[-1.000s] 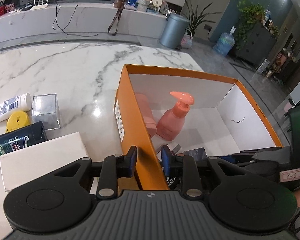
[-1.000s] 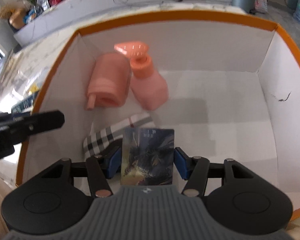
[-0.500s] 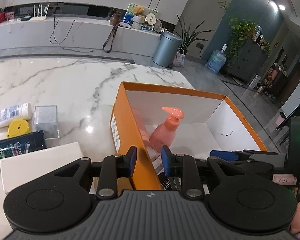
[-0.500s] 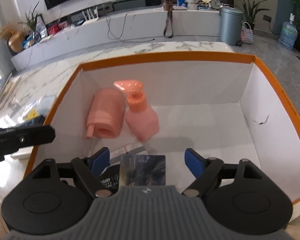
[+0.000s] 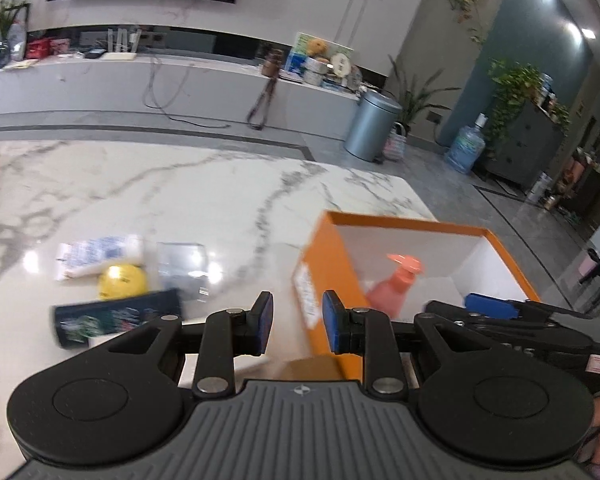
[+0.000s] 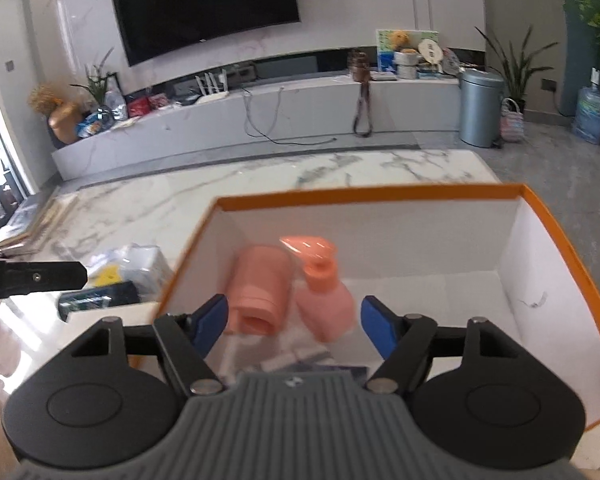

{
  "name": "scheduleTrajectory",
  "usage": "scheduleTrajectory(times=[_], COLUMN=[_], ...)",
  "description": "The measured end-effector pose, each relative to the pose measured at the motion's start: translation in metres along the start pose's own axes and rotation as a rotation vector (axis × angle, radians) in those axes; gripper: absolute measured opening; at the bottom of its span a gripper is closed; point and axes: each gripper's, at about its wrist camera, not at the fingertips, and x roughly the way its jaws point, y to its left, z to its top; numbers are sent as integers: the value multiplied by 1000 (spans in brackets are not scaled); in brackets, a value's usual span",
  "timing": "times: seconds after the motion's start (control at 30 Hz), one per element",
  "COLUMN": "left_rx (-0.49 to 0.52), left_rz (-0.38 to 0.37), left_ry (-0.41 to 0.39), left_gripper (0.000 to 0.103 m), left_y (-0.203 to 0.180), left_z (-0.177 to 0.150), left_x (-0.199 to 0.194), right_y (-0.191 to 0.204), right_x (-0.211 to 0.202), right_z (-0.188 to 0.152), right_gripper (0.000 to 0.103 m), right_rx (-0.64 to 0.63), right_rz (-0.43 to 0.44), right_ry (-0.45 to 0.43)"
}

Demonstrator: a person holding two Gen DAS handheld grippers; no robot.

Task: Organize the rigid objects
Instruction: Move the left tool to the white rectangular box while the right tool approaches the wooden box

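Note:
An orange box (image 6: 572, 256) with white inside walls stands on the marble table; it also shows in the left wrist view (image 5: 324, 280). Inside it are a pink pump bottle (image 6: 326, 300), a pink cylinder (image 6: 260, 292) on its side, and a dark card (image 6: 332, 368) lying flat at the near end. My right gripper (image 6: 294, 326) is open and empty above the box's near end. My left gripper (image 5: 296, 320) is open and empty, raised over the box's left wall. Outside the box lie a dark green bottle (image 5: 116, 316), a yellow disc (image 5: 122, 280), a white tube (image 5: 100, 254) and a clear case (image 5: 182, 266).
A white flat box (image 5: 112, 340) lies on the marble table (image 5: 140, 192) by the left gripper's near side. A stack of papers (image 6: 32, 224) sits at the table's far left edge. Beyond the table are a TV counter and a metal bin (image 5: 372, 128).
My right gripper opened and let go of the dark card, which now lies in the box. Both grippers rose and drew back. The left gripper lifted off the box's wall.

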Motion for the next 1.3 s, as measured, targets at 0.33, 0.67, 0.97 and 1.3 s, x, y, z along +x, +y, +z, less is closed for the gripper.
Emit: scheduleTrajectory(times=[0.33,0.67,0.97,1.3], left_rx=[137,341,574,746], left_rz=[115,37,-34,-15], left_ry=[88,278,386,496], left_gripper=[44,51,65,74], left_y=[30,34,29,39], left_z=[5,-16,-18,-24], left_x=[-6,26,58,93], right_y=[93,146,154,164], right_x=[16,68,88,104], right_z=[28,25,9,-4], right_gripper=[61,64,71,82], right_rx=[-249,-684,-947,-1154], right_rz=[224,311,351,357], right_ry=[83,424,620,704])
